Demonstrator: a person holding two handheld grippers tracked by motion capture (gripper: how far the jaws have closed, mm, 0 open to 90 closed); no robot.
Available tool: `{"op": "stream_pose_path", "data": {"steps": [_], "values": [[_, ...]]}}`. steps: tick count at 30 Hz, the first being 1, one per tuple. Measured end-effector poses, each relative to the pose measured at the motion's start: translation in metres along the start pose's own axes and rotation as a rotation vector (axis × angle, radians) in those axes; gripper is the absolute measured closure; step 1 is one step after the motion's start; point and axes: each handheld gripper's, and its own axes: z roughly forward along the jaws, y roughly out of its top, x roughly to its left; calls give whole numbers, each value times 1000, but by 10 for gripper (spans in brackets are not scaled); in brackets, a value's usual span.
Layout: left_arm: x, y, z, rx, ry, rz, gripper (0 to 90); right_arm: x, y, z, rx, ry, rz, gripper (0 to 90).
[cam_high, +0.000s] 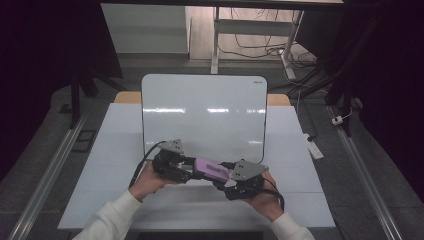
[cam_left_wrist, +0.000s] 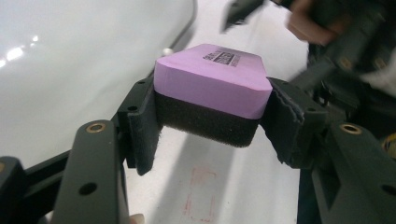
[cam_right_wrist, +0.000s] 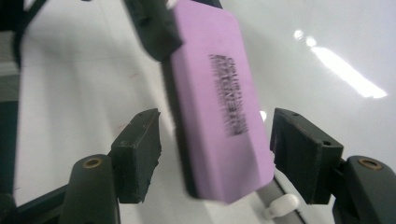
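Observation:
A purple whiteboard eraser (cam_high: 210, 168) with a black felt underside hangs a little above the table's near middle, between the two hands. My left gripper (cam_high: 192, 170) is shut on its left end; in the left gripper view both pads press the sides of the eraser (cam_left_wrist: 212, 79). My right gripper (cam_high: 223, 176) stands open around the other end. In the right gripper view the eraser (cam_right_wrist: 219, 107) lies between the pads with a gap on each side, its printed label facing up.
A white whiteboard (cam_high: 200, 110) lies flat on the pale table (cam_high: 120, 150) just beyond the hands. A faint red outline (cam_left_wrist: 201, 193) marks the table under the eraser. Dark floor, rails and a desk frame surround the table.

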Motion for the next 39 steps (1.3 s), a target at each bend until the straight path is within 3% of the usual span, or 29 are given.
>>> {"op": "stream_pose_path", "data": {"steps": [2, 5, 8, 20, 24, 27, 29, 31, 34, 39], "values": [[2, 0, -1, -11, 13, -32, 402, 6, 3, 1, 5, -48, -34, 344], [4, 2, -2, -29, -5, -71, 402, 12, 5, 4, 16, -118, -81, 374], [4, 2, 0, -33, -17, -94, 402, 14, 6, 9, 29, -147, -106, 404], [3, 5, 7, -20, -22, -136, 408, 29, 6, 20, 106, -298, -251, 552], [5, 3, 5, -49, -41, -155, 419, 31, 3, 22, 124, -338, -305, 617], [3, 3, 2, -69, -31, -145, 367, 31, 5, 21, 110, -353, -309, 634], [0, 3, -2, -87, 8, -126, 277, 28, 6, 19, 108, -374, -290, 638], [-3, 2, -8, -112, 45, -108, 237, 20, 6, 14, 92, -381, -236, 640], [-9, -3, -20, -131, 105, -72, 212, 2, 10, 4, 41, -406, -105, 641], [-16, -25, -38, -113, 216, -24, 194, -35, 25, -14, -34, -489, 137, 639]]}}
